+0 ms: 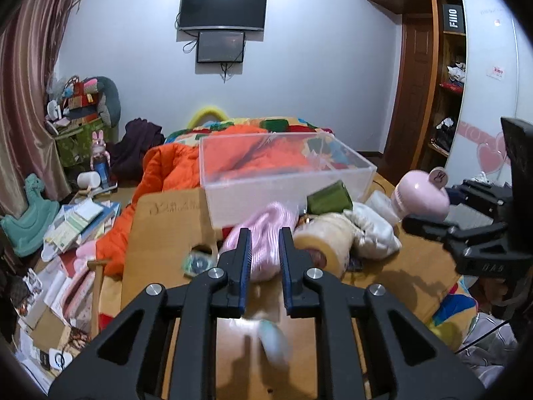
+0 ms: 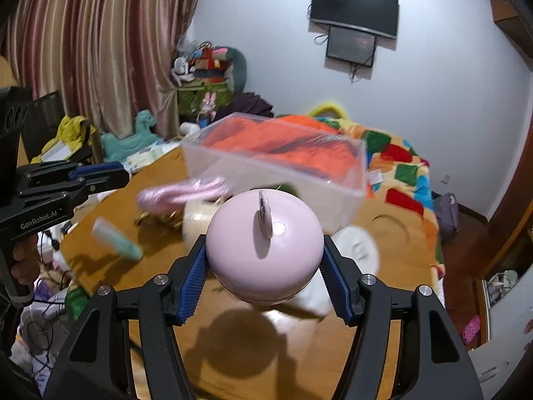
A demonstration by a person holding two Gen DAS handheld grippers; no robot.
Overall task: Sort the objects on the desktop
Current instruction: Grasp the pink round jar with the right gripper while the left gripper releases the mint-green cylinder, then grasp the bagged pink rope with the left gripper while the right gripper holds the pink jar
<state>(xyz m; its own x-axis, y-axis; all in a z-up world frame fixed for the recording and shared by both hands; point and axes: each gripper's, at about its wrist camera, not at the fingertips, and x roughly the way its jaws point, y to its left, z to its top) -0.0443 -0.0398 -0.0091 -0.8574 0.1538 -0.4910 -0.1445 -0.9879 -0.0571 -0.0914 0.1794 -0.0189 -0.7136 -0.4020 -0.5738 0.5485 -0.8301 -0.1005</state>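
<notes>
Two grippers at work over a cluttered wooden table (image 2: 393, 226), each carrying one object. The right gripper (image 2: 265, 265) is clamping a pink round-topped jar (image 2: 265, 243) between its blue pads (image 2: 195, 278), which are pressing on both sides of the dome; the jar is hanging clear of the tabletop, its shadow lying below it. The left gripper (image 1: 265, 243) is standing nearly closed, and a pink ribbed cloth (image 1: 266, 233) is running between its fingers (image 1: 245, 250); seen from the right wrist, the cloth (image 2: 186, 191) is trailing out from the fingertips above the table, so it appears pinched and lifted.

Step in hand, by judgement: carrying both picked items toward the clear box (image 1: 286, 180) at the far side of the table. The next move is calling for each load to be brought over the box's open top and let go there, the cloth hanging free of the near wall and the jar lowered rather than dropped.

Container: the clear box is standing upright and appears empty; the orange and multicoloured bedding seen through its walls is lying behind it. Still on the table are a tape roll (image 1: 321, 243), a green packet (image 1: 328, 196), white cloths (image 1: 373, 230) and a pale green tube (image 2: 116, 240).
</notes>
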